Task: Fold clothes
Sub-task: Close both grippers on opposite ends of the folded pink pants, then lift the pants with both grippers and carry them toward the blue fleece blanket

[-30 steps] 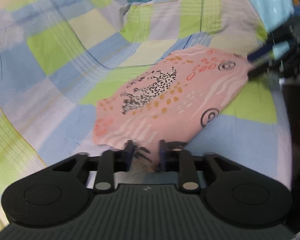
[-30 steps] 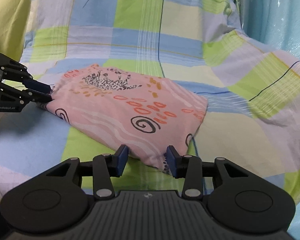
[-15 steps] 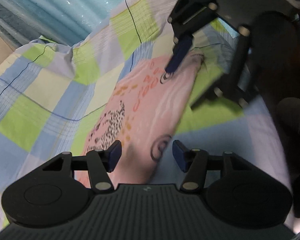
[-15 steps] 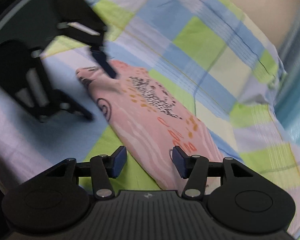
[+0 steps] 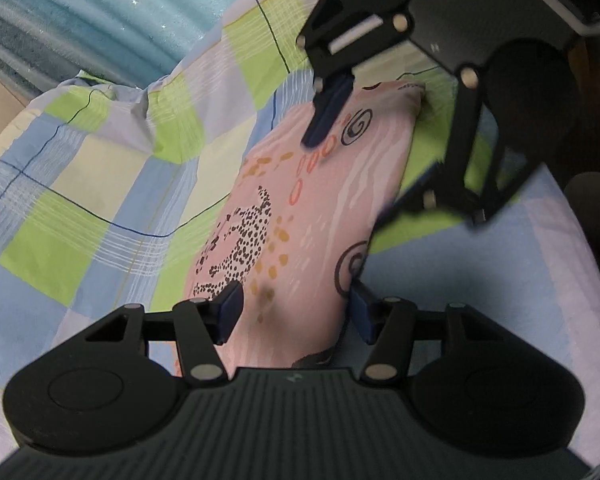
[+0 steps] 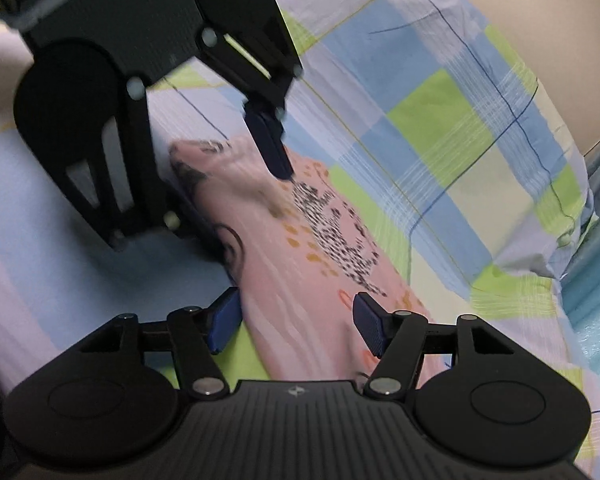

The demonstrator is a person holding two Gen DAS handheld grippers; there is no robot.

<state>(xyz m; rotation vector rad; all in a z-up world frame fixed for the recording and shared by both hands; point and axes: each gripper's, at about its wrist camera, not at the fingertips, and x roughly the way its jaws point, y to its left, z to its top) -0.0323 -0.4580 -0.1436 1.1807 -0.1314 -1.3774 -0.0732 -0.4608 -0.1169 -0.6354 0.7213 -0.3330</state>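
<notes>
A folded pink garment (image 5: 300,216) with black dots, orange marks and spirals lies flat on the checked bedsheet (image 5: 100,208). My left gripper (image 5: 294,312) is open, its fingers straddling the garment's near end. My right gripper (image 6: 296,322) is open and straddles the opposite end of the garment (image 6: 300,280). Each gripper faces the other: the right one shows at the top of the left wrist view (image 5: 380,148), the left one at the top left of the right wrist view (image 6: 228,200), both with fingers spread over the cloth.
The sheet of blue, green and pale squares covers the whole bed (image 6: 440,128). A turquoise curtain (image 5: 80,12) hangs behind the bed. A beige wall (image 6: 540,12) is beyond the sheet.
Both grippers have let go of the garment's corners and opened. They have swung round to face each other along the folded garment and moved closer together.
</notes>
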